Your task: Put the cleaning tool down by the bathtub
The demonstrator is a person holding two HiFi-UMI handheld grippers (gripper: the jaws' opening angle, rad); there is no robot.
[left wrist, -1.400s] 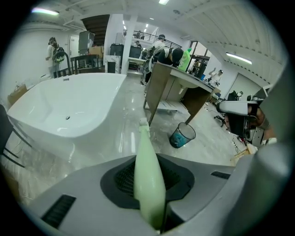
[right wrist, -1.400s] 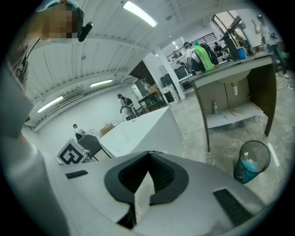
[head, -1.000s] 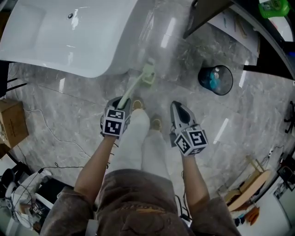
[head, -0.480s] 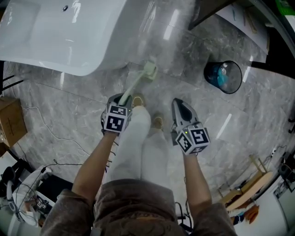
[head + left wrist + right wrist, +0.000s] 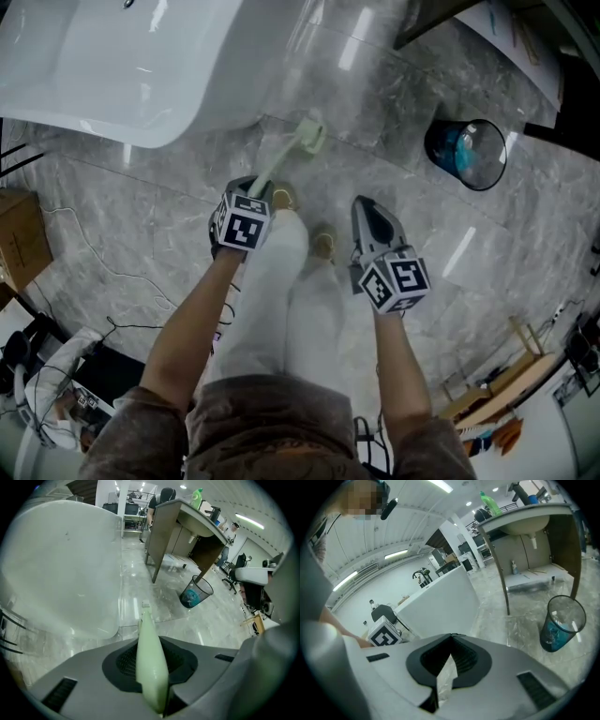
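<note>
The cleaning tool is a pale green long-handled brush [image 5: 281, 161]; its head [image 5: 312, 136] hangs just above the marble floor, close to the foot of the white bathtub [image 5: 112, 66]. My left gripper [image 5: 255, 190] is shut on the handle [image 5: 150, 663], which runs out between the jaws toward the tub wall [image 5: 61, 569]. My right gripper [image 5: 366, 208] hangs to the right of the person's legs, jaws together with nothing between them [image 5: 451, 637]. The white tub side [image 5: 440, 602] shows beyond it.
A dark mesh bin [image 5: 466, 153] with blue contents stands on the floor to the right, beside a dark-legged counter [image 5: 183, 522]. A cardboard box [image 5: 21, 239] and loose cables [image 5: 103, 272] lie to the left. The person's shoes [image 5: 323, 246] stand between the grippers.
Both grippers have sunk toward the floor, and the brush went down with the left one. Its head now sits nearer the floor by the tub. The grip is unchanged.
</note>
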